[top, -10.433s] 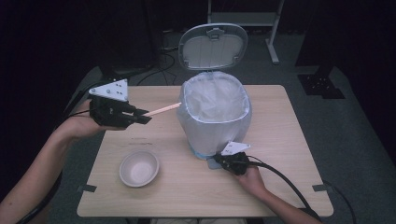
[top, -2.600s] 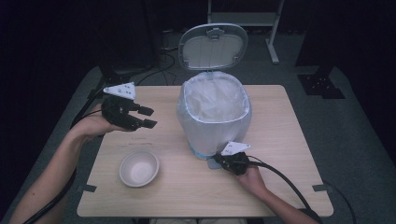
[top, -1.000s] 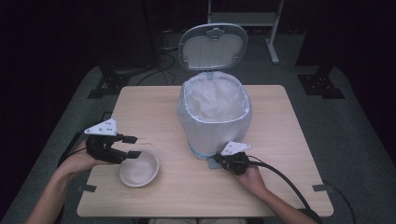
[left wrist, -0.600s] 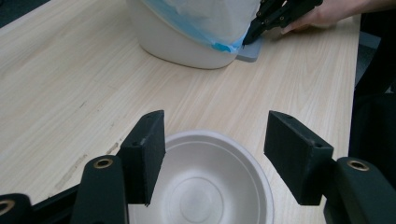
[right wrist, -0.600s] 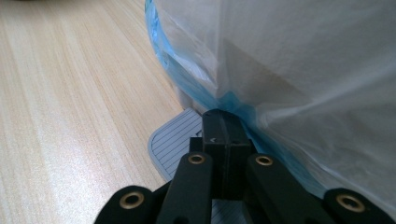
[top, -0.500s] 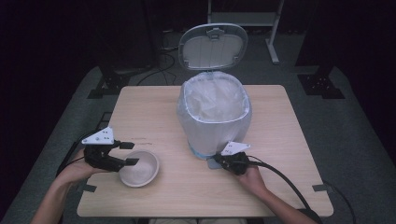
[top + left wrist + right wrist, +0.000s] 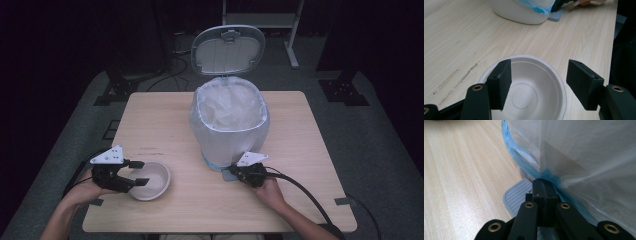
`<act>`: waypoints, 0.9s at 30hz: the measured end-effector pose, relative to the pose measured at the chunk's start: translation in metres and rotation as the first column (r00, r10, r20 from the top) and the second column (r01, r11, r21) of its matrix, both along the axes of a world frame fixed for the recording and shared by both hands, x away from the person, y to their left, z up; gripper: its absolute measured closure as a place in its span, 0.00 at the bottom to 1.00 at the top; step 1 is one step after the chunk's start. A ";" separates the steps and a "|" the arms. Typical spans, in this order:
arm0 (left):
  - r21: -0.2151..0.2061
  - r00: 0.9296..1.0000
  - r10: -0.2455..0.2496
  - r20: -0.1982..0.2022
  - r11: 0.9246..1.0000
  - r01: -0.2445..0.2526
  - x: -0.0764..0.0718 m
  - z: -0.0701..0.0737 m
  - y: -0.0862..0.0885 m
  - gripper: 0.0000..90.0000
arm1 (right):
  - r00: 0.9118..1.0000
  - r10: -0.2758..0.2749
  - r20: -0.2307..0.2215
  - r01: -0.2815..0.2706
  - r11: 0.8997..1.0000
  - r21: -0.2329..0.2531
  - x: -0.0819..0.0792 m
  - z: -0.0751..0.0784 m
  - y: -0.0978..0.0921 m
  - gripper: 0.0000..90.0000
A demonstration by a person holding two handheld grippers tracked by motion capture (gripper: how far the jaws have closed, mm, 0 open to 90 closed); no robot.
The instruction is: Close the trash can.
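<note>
A white paper bowl (image 7: 156, 179) sits empty near the table's front left. My left gripper (image 7: 140, 173) is open at the bowl's left side, one jaw over its rim. In the left gripper view the bowl (image 7: 536, 95) lies between and beyond the spread pads (image 7: 500, 82) of my left gripper (image 7: 539, 67). A pedal bin (image 7: 229, 122) lined with a white bag stands mid-table, its lid (image 7: 228, 50) up. My right gripper (image 7: 236, 172) is shut, tips down on the bin's grey pedal (image 7: 515, 195). In the right gripper view the right gripper (image 7: 544, 185) touches the blue-edged bag (image 7: 586, 157).
The wooden table (image 7: 150, 120) has bare room to the left of the bin and along the front edge. Cables trail from both grippers off the front. Dark stands and cables sit on the floor behind the table.
My left gripper, which first held a thin stick toward the bin and then was empty, has come down to the bowl and edged right over its rim. The right gripper has stayed on the pedal.
</note>
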State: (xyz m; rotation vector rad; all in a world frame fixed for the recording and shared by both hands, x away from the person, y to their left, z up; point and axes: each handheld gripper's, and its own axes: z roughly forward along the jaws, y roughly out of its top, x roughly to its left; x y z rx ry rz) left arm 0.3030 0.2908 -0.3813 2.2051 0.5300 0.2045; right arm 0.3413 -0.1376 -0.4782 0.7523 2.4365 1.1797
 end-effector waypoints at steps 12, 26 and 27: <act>0.008 1.000 0.000 -0.009 1.000 0.000 -0.010 -0.017 -0.002 0.39 | 1.000 -0.001 0.000 0.001 1.000 -0.001 0.000 0.000 0.000 1.00; 0.023 1.000 -0.009 -0.027 1.000 0.010 -0.019 -0.038 -0.006 0.39 | 1.000 -0.001 0.000 0.001 1.000 0.000 0.000 0.000 0.000 1.00; 0.026 1.000 -0.013 -0.029 1.000 0.014 -0.019 -0.039 -0.007 0.39 | 1.000 -0.001 0.000 0.001 1.000 0.000 0.000 0.000 0.000 1.00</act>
